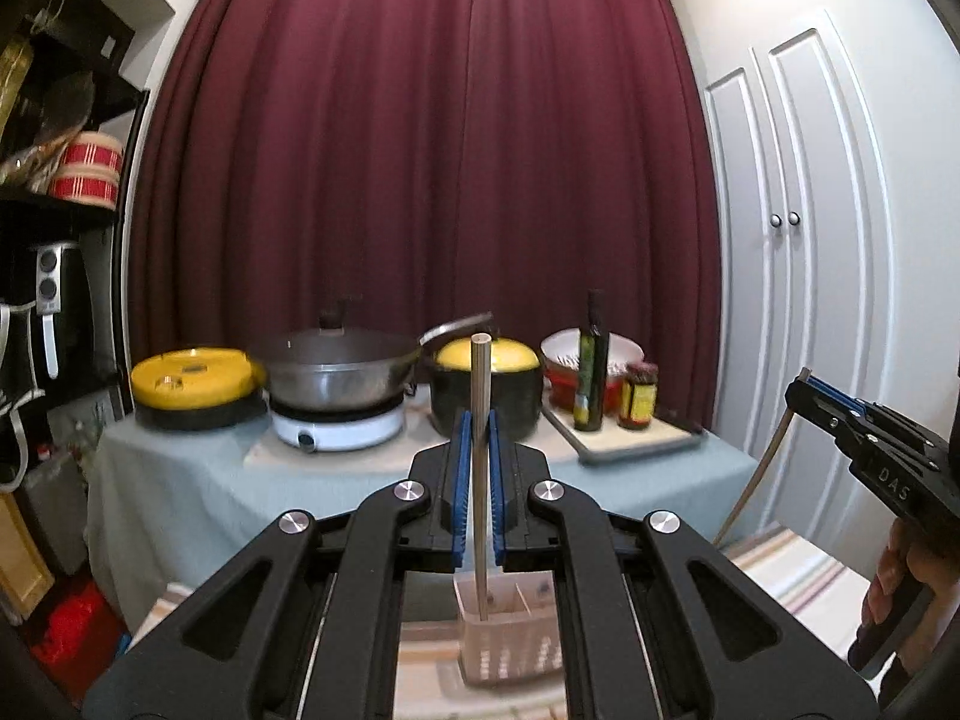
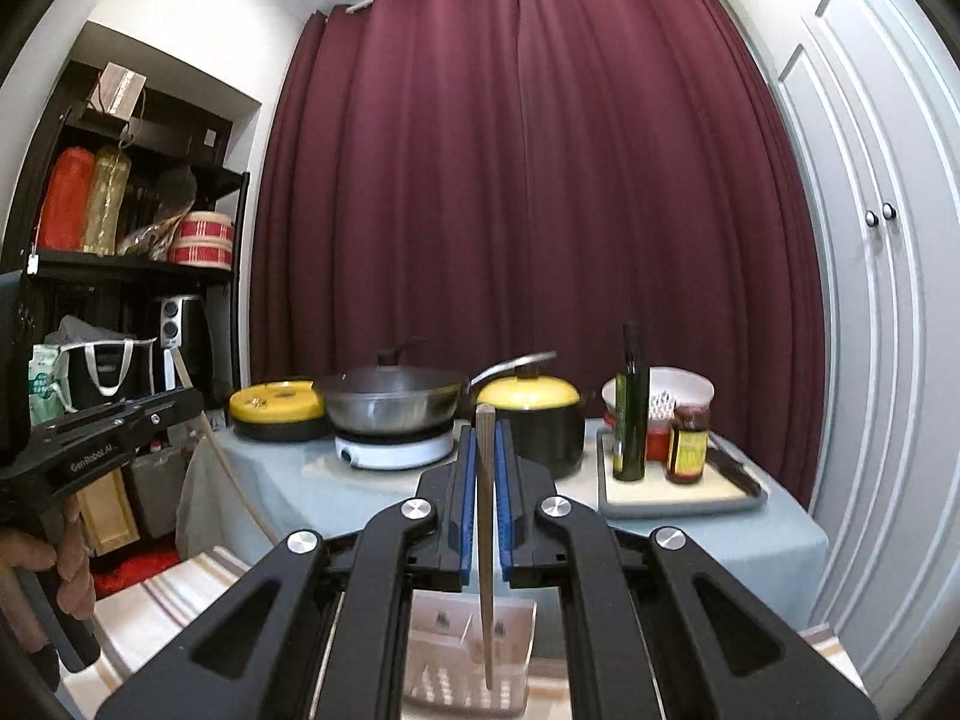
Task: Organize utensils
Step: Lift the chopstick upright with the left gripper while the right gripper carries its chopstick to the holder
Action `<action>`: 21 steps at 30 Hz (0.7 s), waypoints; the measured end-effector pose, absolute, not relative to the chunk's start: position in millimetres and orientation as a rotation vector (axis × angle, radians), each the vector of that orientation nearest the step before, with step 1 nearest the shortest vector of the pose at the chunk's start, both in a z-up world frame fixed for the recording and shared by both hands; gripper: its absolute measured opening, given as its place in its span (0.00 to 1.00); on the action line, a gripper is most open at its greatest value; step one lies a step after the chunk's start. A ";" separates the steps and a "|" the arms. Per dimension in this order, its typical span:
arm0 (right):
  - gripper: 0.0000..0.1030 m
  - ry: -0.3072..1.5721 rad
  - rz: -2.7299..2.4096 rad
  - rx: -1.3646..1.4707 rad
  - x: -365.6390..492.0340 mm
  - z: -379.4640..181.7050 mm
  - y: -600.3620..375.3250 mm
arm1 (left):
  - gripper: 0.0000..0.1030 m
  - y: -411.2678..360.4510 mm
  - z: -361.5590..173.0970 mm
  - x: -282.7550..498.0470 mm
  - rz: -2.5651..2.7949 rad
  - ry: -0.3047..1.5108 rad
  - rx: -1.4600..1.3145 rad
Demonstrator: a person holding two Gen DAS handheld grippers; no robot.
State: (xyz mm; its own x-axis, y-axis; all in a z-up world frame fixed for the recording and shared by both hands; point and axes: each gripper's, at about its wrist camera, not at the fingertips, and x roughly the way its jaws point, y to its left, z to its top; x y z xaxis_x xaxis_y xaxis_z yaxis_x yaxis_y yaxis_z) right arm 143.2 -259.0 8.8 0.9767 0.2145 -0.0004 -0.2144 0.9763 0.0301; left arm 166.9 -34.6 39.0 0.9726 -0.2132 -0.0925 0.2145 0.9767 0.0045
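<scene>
With each chopstick upright in its tongs, left tongs (image 1: 478, 438) clamped on the round chopstick (image 1: 480, 420) and right tongs (image 2: 485, 450) on the square chopstick (image 2: 485, 510), lower both straight into the slotted holder (image 1: 510, 642) before releasing.

Ahead of the grippers, a dark lidded steel wok (image 1: 339, 369) sits on a white hotplate (image 1: 336, 426), flanked by yellow-lidded black pots (image 2: 537, 420), before maroon curtains (image 1: 420, 138).
</scene>
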 end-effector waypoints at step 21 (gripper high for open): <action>0.07 0.172 0.215 0.085 238.7 -62.0 -257.5 | 0.06 -58.5 -49.2 260.5 -0.209 0.275 0.006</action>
